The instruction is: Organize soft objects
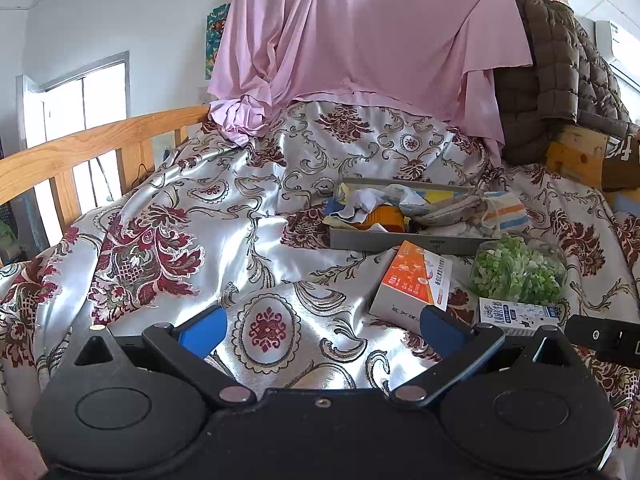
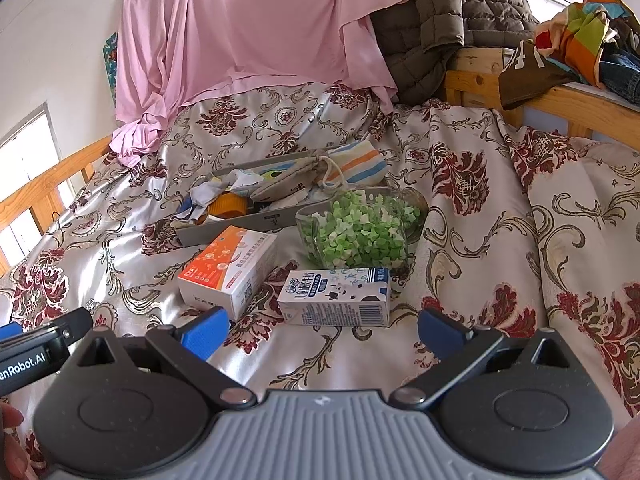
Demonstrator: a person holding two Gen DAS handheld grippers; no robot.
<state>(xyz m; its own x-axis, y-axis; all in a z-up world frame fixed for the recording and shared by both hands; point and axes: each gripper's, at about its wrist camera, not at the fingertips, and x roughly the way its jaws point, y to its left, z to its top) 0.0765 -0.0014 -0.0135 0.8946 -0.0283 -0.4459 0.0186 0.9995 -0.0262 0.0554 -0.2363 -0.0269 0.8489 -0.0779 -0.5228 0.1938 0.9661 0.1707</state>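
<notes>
Hovering low over a bed covered in a shiny silver satin bedspread with dark red floral patterns (image 2: pixel 500 216), both tools hold nothing: the left hand-held gripper (image 1: pixel 322 330) has its blue-padded fingers spread wide above bare fabric, and the right hand-held gripper (image 2: pixel 322 330) is likewise spread wide, just short of a small white milk carton with blue print (image 2: pixel 336 298) lying on its side. Left of the carton lies an orange and white cardboard box (image 2: pixel 228 268), tilted on the folds. Just behind the carton is a clear glass jar filled with green and white paper stars (image 2: pixel 360 228), lying on its side. Behind these sits a shallow grey rectangular tray (image 2: pixel 248 222) holding the soft things: a striped cloth pouch in orange, blue and cream (image 2: pixel 356 166) draped over its far right end, a beige drawstring bag (image 2: pixel 280 188) beside it, and crumpled white and blue fabric (image 2: pixel 204 196) near an orange round item (image 2: pixel 230 204) at the left end. A pink sheet (image 2: pixel 256 24) hangs at the head of the bed, with a brown quilted jacket (image 2: pixel 452 12) to its right over a wooden rail (image 2: pixel 540 96).
</notes>
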